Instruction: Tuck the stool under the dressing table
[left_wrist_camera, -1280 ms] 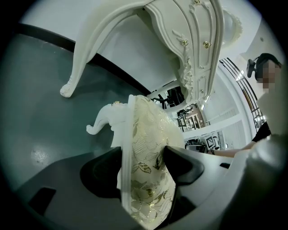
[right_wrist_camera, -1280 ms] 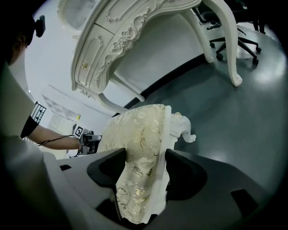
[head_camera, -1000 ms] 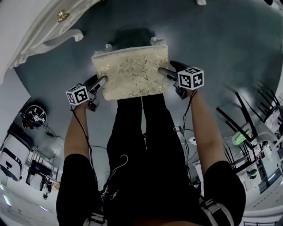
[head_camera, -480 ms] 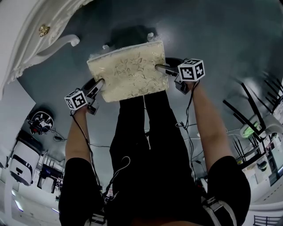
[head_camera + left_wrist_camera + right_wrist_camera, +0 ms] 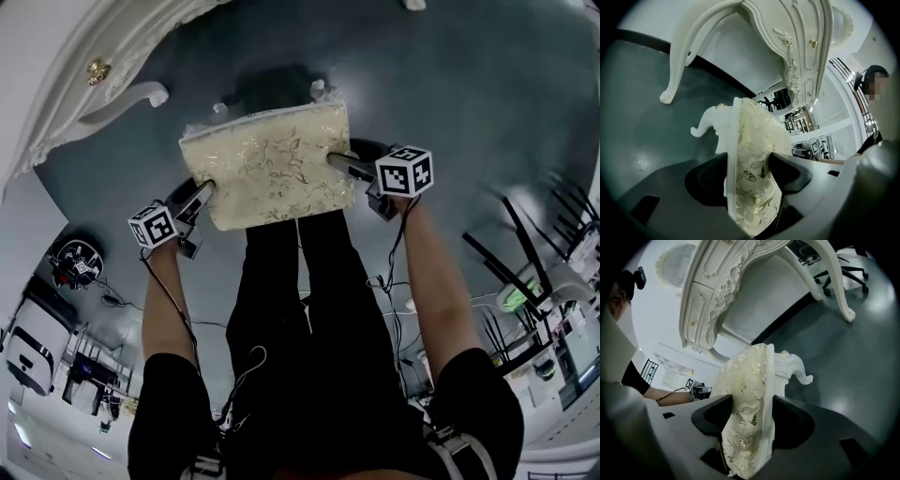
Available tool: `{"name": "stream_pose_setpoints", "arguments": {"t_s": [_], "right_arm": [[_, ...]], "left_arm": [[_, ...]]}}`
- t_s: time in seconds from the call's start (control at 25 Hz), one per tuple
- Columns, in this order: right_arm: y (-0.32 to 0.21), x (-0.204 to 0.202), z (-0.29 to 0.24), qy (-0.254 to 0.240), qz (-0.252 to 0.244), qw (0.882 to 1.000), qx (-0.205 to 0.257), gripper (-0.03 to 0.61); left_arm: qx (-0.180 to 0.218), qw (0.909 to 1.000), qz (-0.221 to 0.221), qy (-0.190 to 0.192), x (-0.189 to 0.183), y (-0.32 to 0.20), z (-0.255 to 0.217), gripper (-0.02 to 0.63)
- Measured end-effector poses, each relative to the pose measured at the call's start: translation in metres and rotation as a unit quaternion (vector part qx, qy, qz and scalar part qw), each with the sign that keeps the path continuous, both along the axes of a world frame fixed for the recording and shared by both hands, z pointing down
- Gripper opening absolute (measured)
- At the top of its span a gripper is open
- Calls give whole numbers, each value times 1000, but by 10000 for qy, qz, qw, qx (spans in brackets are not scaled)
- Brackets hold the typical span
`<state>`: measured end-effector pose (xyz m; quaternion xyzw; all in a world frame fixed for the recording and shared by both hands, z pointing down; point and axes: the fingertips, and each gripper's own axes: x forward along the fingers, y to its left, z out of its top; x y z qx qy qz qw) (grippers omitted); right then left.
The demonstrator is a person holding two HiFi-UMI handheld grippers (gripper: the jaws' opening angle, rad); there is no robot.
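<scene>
The stool (image 5: 267, 164) has a cream, gold-leaf cushion on a white carved frame and stands on the grey floor in front of me. The white dressing table (image 5: 94, 56) is at the upper left, its curved leg (image 5: 141, 94) close to the stool's far left corner. My left gripper (image 5: 208, 187) is shut on the seat's left edge (image 5: 750, 140). My right gripper (image 5: 333, 159) has the seat's right edge (image 5: 750, 380) between its jaws. They are closing, and both pads touch the cushion and frame. The table (image 5: 801, 42) rises just beyond the stool, and its drawers (image 5: 722, 282) show from the right.
My black-clad legs (image 5: 300, 309) stand right behind the stool. Black office chairs (image 5: 525, 253) crowd the right side and a round robot base (image 5: 75, 262) sits at the left. Cables trail from both grippers. Another table leg (image 5: 843, 301) stands at the far right.
The stool has turned slightly in the head view, its left side and my left gripper now lower and further left. Both grippers stay at the seat's sides.
</scene>
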<state>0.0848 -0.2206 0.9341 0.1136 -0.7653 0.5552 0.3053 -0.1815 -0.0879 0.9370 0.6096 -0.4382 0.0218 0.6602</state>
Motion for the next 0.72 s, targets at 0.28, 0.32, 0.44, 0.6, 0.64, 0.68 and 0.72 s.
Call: {"name": "stream_pose_setpoints", "arguments": {"t_s": [0.28,0.32,0.44,0.6,0.64,0.68,0.72], "right_arm": [[-64,3,-37,-155,-145,9991,359,287],[-75,2,-42,-177,-139,9989,405,287],[-110,4,-56,-260,-52,9982,544,287],[-164,-1,-66,-367,62,9962,794,287],[-183,-7,-65,-373,80,9956,860,287],[-204,-14,-64,-379,96,9950,919,287],[-229,-24,-61,-391,106,9945,970,288]], "left_arm": [[130,9998,-99,-94,10,-49,-37,298],[199,9996,-148,-135,10,-59,-42,299],[422,9983,-309,-254,12,-92,-60,299],[661,9947,-689,-376,10,-138,-69,299],[712,9933,-819,-393,6,-153,-67,299],[753,9920,-934,-402,0,-171,-63,299],[788,9908,-1024,-411,-7,-192,-59,299]]}}
